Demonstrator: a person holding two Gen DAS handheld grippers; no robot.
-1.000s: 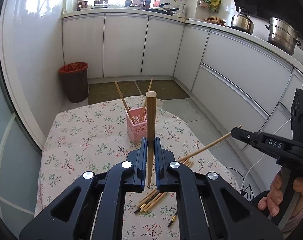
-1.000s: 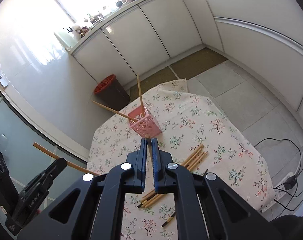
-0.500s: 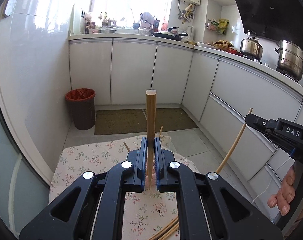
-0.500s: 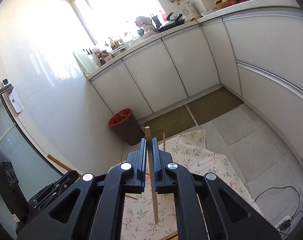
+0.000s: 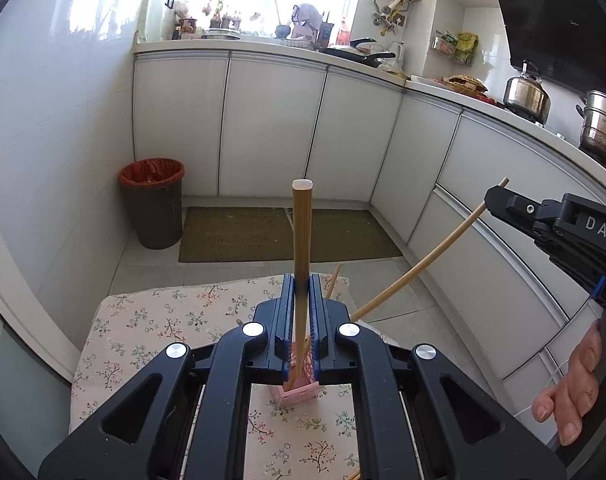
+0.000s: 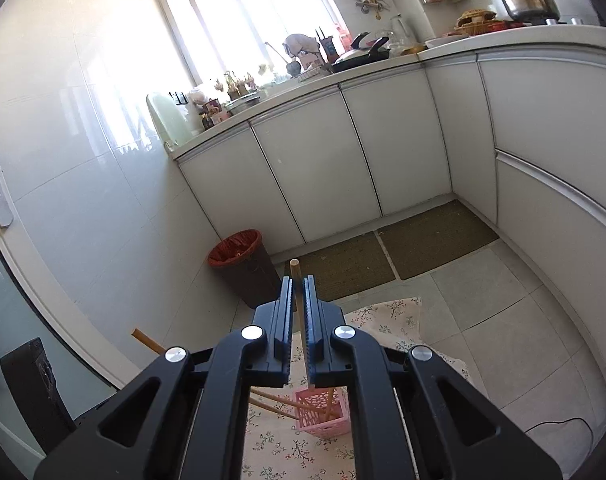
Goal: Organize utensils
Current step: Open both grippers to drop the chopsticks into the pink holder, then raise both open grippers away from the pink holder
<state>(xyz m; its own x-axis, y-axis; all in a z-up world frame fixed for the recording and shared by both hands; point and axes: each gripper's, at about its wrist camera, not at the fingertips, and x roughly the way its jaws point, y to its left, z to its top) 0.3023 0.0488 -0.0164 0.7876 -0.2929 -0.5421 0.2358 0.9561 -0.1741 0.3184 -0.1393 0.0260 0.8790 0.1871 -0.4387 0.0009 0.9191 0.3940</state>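
My left gripper [image 5: 302, 280] is shut on a wooden chopstick [image 5: 301, 232] that stands upright, its lower end over the pink slotted holder [image 5: 299, 390] on the floral tablecloth [image 5: 151, 328]. My right gripper [image 6: 298, 282] is shut on a thinner chopstick [image 6: 299, 308], held above the same pink holder [image 6: 323, 416], which has chopsticks [image 6: 279, 400] leaning in it. The right gripper also shows in the left wrist view [image 5: 551, 220] with its chopstick [image 5: 431, 256] slanting down toward the holder.
White kitchen cabinets [image 5: 271, 132] curve around the room. A bin with a red liner [image 5: 153, 204] stands on the floor by the wall beside brown mats [image 5: 243, 236]. Pots [image 5: 527, 96] sit on the counter. More chopsticks lie at the table's near edge [image 5: 353, 476].
Both grippers have moved forward over the table toward the pink holder, which now sits just under the fingers. The loose chopsticks have dropped almost out of view.
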